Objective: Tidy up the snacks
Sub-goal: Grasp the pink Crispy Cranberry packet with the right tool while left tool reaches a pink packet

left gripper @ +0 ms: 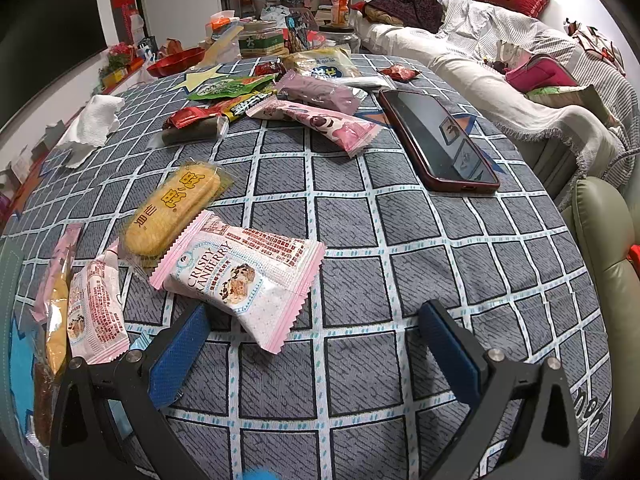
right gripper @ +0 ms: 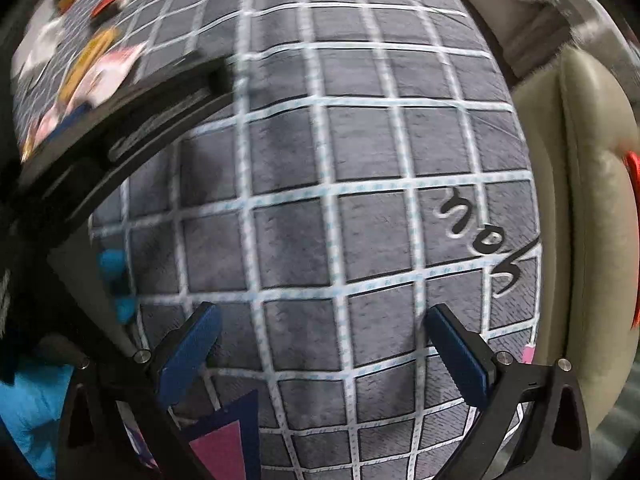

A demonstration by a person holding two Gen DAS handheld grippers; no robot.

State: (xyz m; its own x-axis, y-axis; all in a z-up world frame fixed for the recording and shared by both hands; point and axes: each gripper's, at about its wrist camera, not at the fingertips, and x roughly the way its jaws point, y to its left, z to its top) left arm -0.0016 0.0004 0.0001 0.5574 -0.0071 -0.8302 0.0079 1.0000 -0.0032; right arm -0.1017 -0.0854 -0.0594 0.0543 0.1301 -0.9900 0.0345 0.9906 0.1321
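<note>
In the left wrist view my left gripper (left gripper: 314, 318) is open, low over the checked tablecloth (left gripper: 360, 216). A pink and white Crispy Cranberry packet (left gripper: 244, 272) lies just ahead of its left finger, untouched. A yellow rice cracker packet (left gripper: 172, 208) lies behind it. A second cranberry packet (left gripper: 96, 312) and a pink-edged snack (left gripper: 56, 280) lie at the left edge. Further back sits a pile of snacks (left gripper: 280, 100). In the blurred right wrist view my right gripper (right gripper: 320, 318) is open over bare cloth, holding nothing. The left gripper's black body (right gripper: 120, 120) crosses that view's upper left.
A phone in a dark red case (left gripper: 440, 140) lies right of the pile. A crumpled tissue (left gripper: 92, 124) sits at the far left. Jars, a red bowl (left gripper: 176, 60) and a bottle (left gripper: 340, 4) stand behind the table. A covered sofa (left gripper: 520, 60) and a beige chair (right gripper: 580, 200) border the right.
</note>
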